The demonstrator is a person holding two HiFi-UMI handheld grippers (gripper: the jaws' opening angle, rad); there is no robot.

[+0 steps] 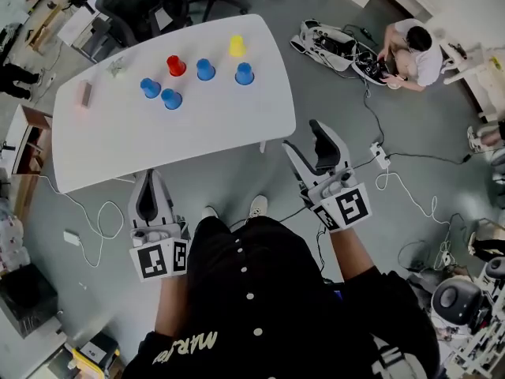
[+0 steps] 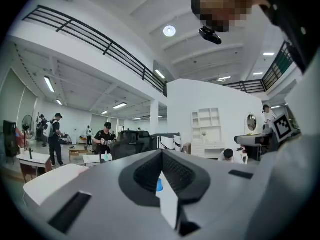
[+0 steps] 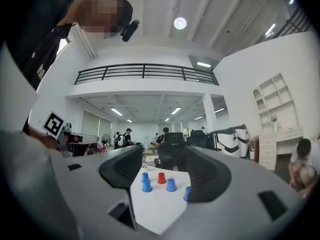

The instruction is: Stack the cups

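Observation:
On the white table (image 1: 158,144) stand a red cup (image 1: 176,65), a yellow cup (image 1: 237,46) and several blue cups (image 1: 205,69), all upside down and apart from each other. Both grippers hang short of the table's near edge, over the floor. My left gripper (image 1: 148,176) has its jaws together and holds nothing; in its own view, left gripper (image 2: 161,156), a blue cup (image 2: 159,185) shows past the jaws. My right gripper (image 1: 302,135) stands open and empty. In the right gripper view, right gripper (image 3: 164,171), the red cup (image 3: 161,178) and blue cups (image 3: 146,185) lie far ahead between the jaws.
A pink block (image 1: 85,93) lies at the table's left end. A person (image 1: 410,50) crouches on the floor at the upper right beside equipment and cables (image 1: 394,158). Office chairs (image 1: 142,10) stand behind the table, a cabinet (image 1: 20,144) to its left.

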